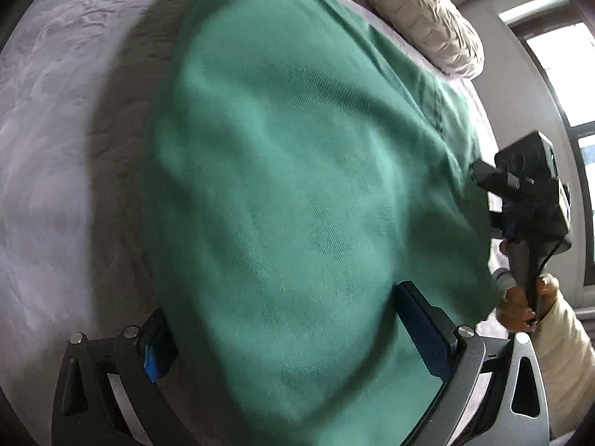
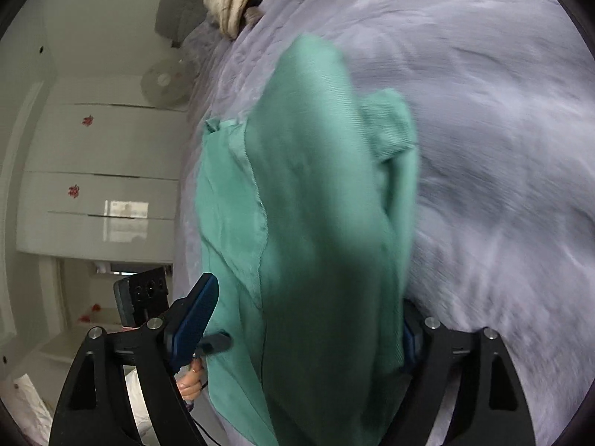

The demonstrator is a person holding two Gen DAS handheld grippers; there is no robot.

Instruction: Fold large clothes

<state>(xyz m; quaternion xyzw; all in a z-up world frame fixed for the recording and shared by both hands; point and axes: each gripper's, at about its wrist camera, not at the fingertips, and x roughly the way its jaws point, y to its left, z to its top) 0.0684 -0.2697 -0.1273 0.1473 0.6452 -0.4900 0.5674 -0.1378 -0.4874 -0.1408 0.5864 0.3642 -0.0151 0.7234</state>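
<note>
1. Cloth fills both views: a green garment hangs off the bed between two hand-held grippers, apparently carried over for a fold.
2. The left gripper stands wide apart, its fingers flanking the fabric; whether it grips anything cannot be told, as the cloth drapes over the gap.
3. The right gripper also stands wide, the garment spilling ahead of and between its blue pads; its hold cannot be told either.
4. A cream pillow lies well beyond the left gripper, at the bed's far edge.
5. No containers appear; white drawers to the right gripper's left are closed.
</note>
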